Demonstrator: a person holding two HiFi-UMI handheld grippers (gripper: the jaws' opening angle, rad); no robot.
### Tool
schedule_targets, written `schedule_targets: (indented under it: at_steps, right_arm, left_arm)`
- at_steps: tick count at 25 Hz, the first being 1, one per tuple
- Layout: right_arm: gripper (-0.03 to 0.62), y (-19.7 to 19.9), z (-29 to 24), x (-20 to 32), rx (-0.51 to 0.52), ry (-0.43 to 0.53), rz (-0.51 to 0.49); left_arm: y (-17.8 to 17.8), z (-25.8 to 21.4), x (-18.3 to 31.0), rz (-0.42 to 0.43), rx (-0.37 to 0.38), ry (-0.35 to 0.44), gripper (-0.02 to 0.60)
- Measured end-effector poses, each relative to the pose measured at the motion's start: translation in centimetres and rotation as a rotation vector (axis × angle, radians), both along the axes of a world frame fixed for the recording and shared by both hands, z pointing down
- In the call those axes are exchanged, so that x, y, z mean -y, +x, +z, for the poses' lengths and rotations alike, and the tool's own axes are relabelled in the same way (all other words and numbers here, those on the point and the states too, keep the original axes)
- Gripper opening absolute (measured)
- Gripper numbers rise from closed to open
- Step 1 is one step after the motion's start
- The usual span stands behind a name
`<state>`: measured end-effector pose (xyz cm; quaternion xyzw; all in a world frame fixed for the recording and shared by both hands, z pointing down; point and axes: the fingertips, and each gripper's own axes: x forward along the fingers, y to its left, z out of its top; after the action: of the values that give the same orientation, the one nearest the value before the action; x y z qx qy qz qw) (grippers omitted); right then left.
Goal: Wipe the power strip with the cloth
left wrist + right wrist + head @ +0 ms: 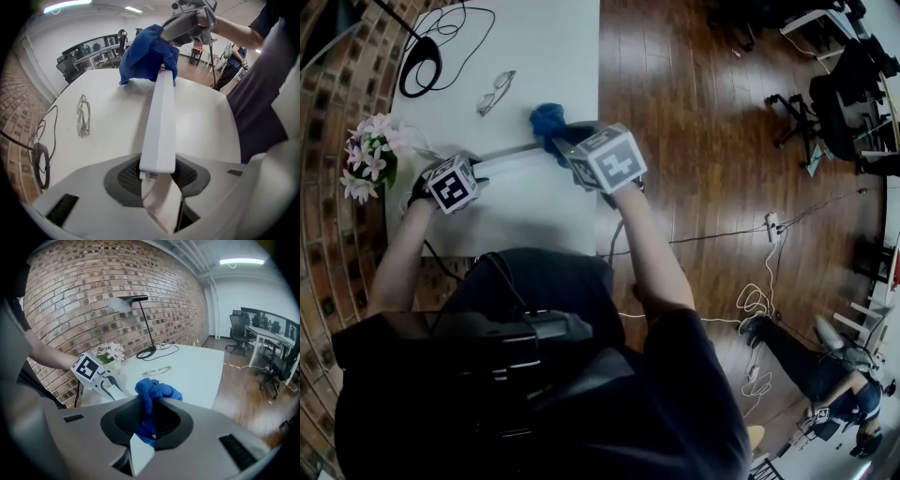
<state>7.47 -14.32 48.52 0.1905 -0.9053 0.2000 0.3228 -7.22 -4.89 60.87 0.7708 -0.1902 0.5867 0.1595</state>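
A long white power strip lies across the white table. Its near end sits between the pads of my left gripper, which is shut on it. In the head view the power strip runs from my left gripper toward the right one. A crumpled blue cloth rests over the strip's far end. My right gripper is shut on the blue cloth, and the same right gripper shows above it in the left gripper view. In the head view the cloth bulges ahead of my right gripper.
A pair of glasses lies on the table beyond the strip. A black desk lamp base with its cable sits at the far left corner. Pink flowers stand at the left edge. To the right is wooden floor with cables and office chairs.
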Motion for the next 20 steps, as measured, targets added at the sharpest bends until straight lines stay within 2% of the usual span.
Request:
schedule_targets:
  at_steps: [6,14,20]
  right_arm:
    - [0.054,-1.0,0.3,-1.6,-0.041,0.021,-0.024]
    - [0.054,-1.9,1.0,-3.7,-0.043,-0.012,-0.024]
    - [0.054,-1.9,1.7,-4.0,-0.065,-0.026,-0.014]
  left_arm:
    - [0.3,0.1,-0.4,-0.017,-0.018,0.045,0.166]
    - [0.4,-0.3,-0.6,0.005,-0.004,0.177,0.164]
    - [0.5,-0.7,-0.7,0.019,-0.060,0.175,0.167]
